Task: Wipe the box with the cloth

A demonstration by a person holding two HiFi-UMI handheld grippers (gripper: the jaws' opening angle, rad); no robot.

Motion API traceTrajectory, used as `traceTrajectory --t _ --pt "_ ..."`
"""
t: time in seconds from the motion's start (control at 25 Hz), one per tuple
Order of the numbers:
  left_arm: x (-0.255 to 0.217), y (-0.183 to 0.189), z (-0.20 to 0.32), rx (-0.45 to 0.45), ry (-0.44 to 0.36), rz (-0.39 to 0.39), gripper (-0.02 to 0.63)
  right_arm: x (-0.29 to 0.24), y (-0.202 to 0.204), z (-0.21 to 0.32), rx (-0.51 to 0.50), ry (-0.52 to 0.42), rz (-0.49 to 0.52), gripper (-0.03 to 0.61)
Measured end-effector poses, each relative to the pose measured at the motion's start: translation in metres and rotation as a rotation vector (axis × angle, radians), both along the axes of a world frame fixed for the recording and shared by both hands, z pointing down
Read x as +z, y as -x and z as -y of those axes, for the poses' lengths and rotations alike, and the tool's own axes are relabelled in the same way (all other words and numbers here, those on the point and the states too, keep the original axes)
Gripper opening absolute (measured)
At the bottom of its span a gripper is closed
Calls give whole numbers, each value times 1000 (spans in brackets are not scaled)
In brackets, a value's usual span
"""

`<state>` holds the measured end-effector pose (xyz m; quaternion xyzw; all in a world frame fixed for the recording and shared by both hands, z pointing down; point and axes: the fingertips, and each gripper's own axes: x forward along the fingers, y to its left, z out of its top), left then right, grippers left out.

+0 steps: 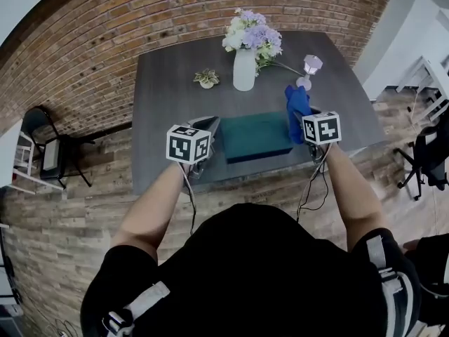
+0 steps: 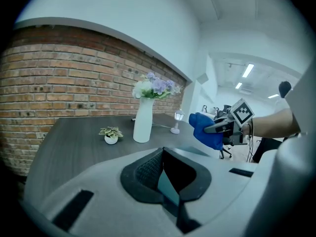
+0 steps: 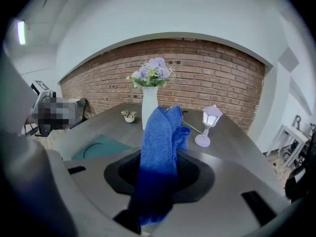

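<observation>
A dark grey worktop is set against a red brick wall. Toward its far edge a white vase is stood upright, filled with white and lilac flowers. Near it, to the left, a small potted plant in a white pot is placed. To the right, apart from the vase, a small lantern-shaped lamp is seen. A black chair is stood by the wall at the left, on a wood-plank floor.
</observation>
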<state>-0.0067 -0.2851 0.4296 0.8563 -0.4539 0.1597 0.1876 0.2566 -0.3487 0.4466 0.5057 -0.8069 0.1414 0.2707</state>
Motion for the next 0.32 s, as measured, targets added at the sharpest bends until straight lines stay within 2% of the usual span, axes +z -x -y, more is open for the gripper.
traceTrajectory --t 0.32 --pt "10 -2 -4 -9 27 2 9 4 -1 4 -3 21 57 140"
